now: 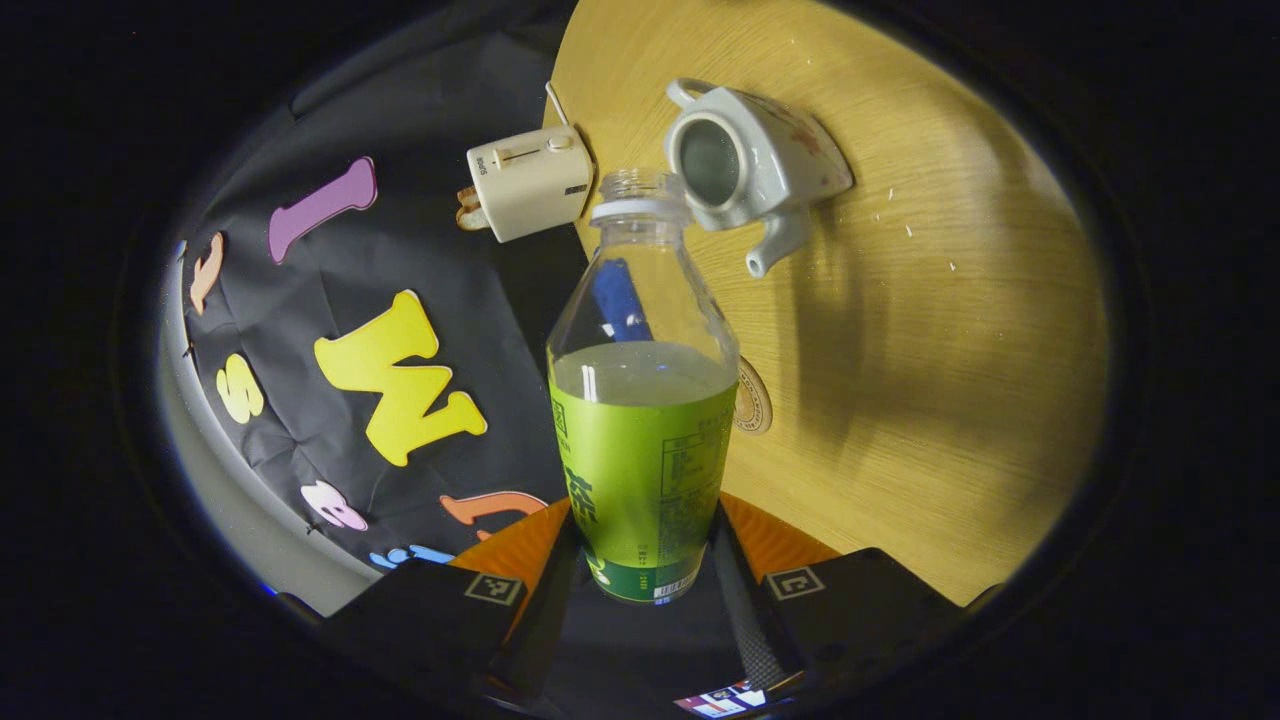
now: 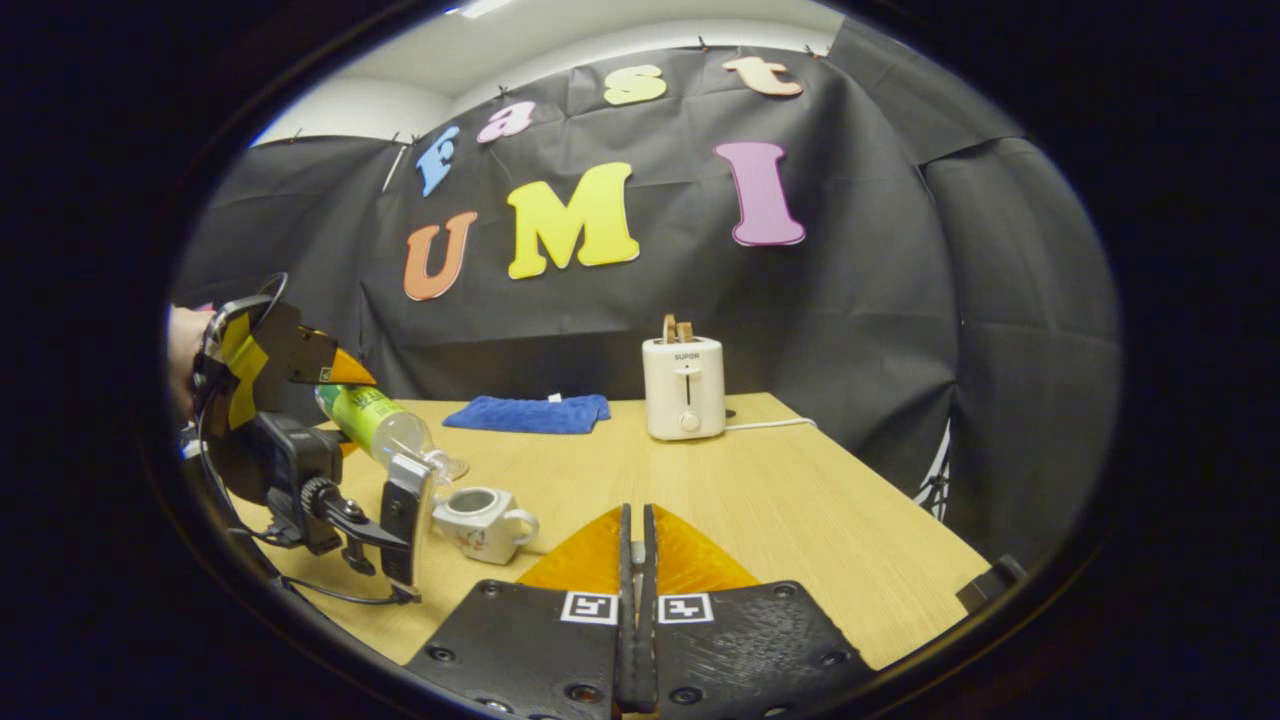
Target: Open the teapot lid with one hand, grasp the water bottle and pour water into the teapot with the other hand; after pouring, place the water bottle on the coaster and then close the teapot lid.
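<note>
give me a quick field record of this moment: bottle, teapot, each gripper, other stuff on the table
water bottle: uncapped, partly full, tilted with its mouth at the teapot opening
teapot: on the table, lid off, opening bare
left gripper: shut on the water bottle's lower body
right gripper: fingers closed together; lid not visible between them
coaster: on the table, nothing on it
toaster: at the table's far edge
blue cloth: flat near the wall
</note>
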